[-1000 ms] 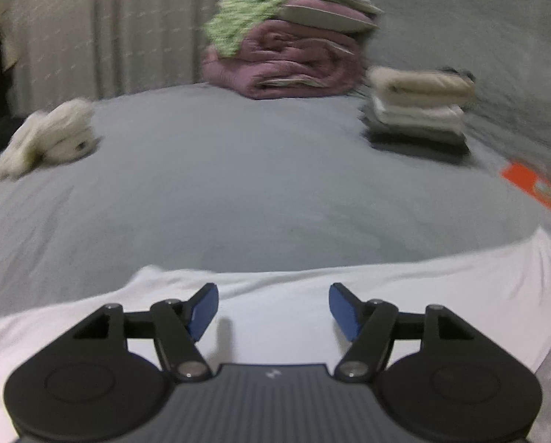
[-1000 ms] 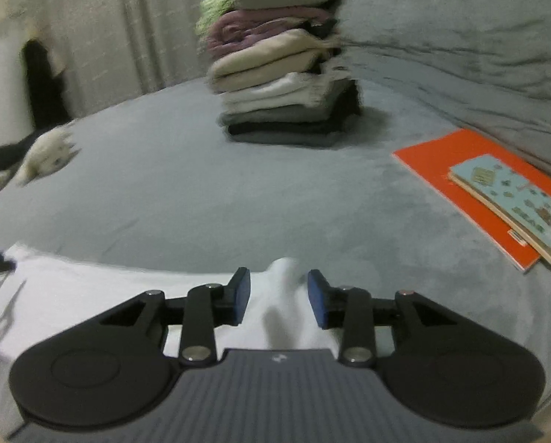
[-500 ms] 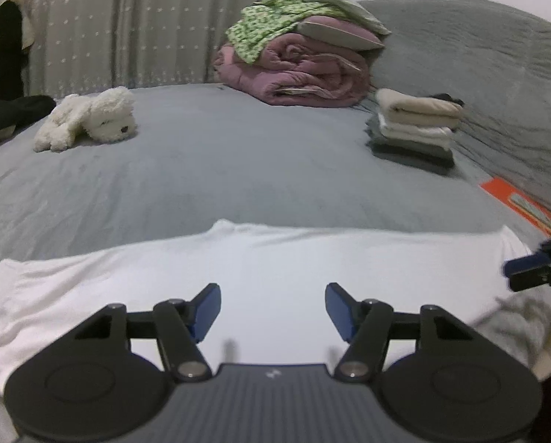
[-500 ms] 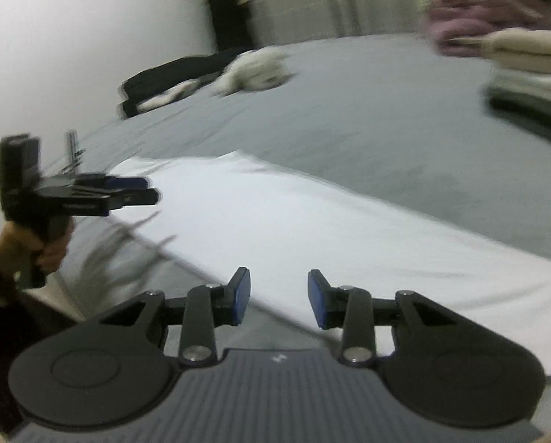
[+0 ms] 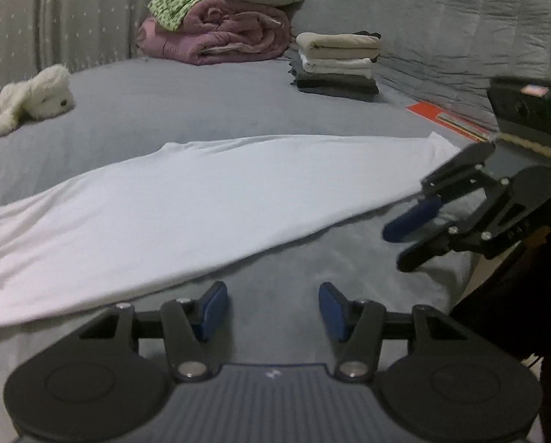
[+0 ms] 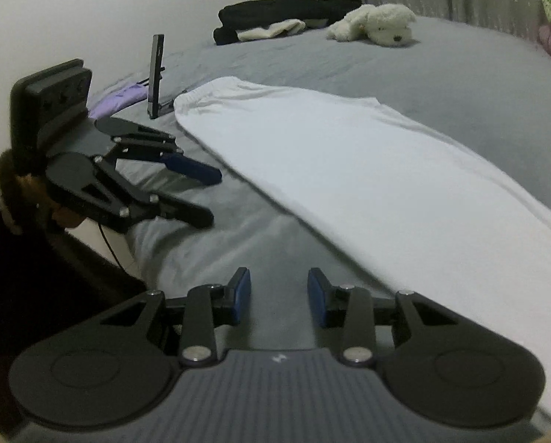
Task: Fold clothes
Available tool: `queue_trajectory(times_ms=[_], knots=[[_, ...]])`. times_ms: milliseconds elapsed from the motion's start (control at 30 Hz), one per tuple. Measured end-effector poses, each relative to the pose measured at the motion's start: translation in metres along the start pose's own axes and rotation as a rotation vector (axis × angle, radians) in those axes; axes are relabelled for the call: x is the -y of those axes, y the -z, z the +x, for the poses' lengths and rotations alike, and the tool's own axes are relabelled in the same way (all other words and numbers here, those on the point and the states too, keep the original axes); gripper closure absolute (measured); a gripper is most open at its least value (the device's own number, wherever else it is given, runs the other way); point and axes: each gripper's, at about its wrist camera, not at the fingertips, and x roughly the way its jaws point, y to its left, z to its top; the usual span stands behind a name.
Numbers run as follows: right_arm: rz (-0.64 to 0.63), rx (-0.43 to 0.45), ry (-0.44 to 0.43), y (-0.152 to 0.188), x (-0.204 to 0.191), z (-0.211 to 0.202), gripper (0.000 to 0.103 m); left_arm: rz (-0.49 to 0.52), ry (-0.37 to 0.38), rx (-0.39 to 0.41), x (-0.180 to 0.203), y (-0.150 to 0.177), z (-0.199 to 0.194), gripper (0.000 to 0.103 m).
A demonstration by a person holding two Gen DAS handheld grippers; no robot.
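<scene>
A grey bed (image 5: 187, 110) fills both views, backed by a padded grey headboard (image 5: 441, 18) and a pale curtain (image 5: 54, 18) on the far side. A long white garment (image 5: 209, 199) lies flat across the near part of the bed, folded to a narrow strip, with what looks like an elastic waistband at its left end, though the picture is soft there. The left claw (image 5: 270, 308) hovers over bare grey cover just near of the garment's edge, its blue pads apart and holding nothing. The right claw (image 6: 279, 297) hangs likewise beside the garment's near edge, pads apart and empty. Far off sit a stack of folded clothes (image 5: 336, 64), a rolled pink quilt (image 5: 220, 37) and a white plush dog (image 5: 35, 99). A phone (image 6: 155, 75) stands upright near the garment's left end.
</scene>
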Motion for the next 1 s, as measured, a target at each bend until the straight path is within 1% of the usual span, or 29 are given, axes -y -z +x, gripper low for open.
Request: queue_trajectory(times_ms=[167, 367, 700, 733, 1000], knots=[[-0.034, 0.040, 0.047, -0.002, -0.004, 0.001, 0.064, 0.023, -0.033, 0.031, 0.002, -0.004, 0.004, 0.047], [-0.069, 0.064, 0.099, -0.003, -0.002, 0.000, 0.064, 0.030, -0.069, 0.059, -0.002, -0.008, 0.001, 0.047], [-0.091, 0.077, 0.139, -0.009, 0.004, 0.001, 0.064, 0.064, -0.086, 0.061, 0.000, -0.013, 0.008, 0.047], [-0.095, 0.077, 0.142, -0.009, 0.004, 0.002, 0.064, 0.068, -0.088, 0.061, 0.000, -0.013, 0.008, 0.048], [-0.145, 0.078, 0.180, -0.009, 0.001, 0.003, 0.064, 0.101, -0.109, 0.061, 0.004, -0.014, 0.009, 0.061]])
